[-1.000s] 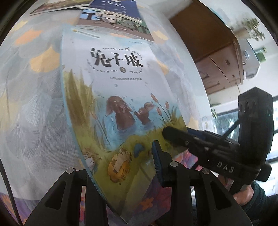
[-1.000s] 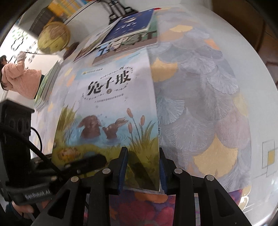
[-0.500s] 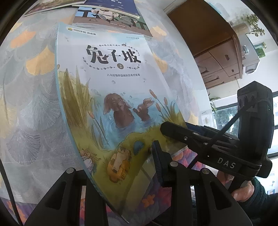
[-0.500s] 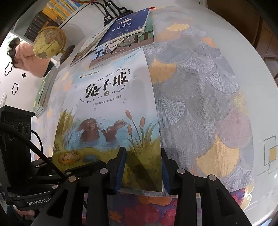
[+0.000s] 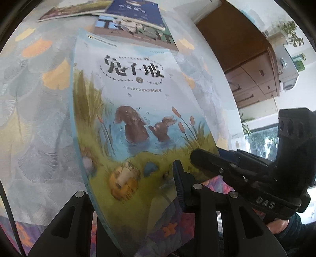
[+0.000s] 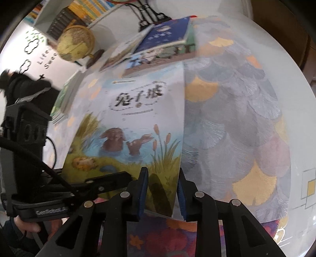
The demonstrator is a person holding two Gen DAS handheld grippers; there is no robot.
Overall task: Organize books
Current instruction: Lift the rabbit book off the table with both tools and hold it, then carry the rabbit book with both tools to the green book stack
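1. Picture book: pale cover with rabbits in a pond and reeds, its near edge raised off the surface, cover bowed.
2. Stacked books: blue cover topmost, lying flat just beyond it.

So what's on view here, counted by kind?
Books lying singly: 4 (rabbit book, dark blue book, illustrated book under it, another book beside them)
Grippers: 2 (left gripper; right gripper, jaws just closed further on the rabbit book)
Globe: 1
Total: 7, leaving out a blurred stack at the table's edge
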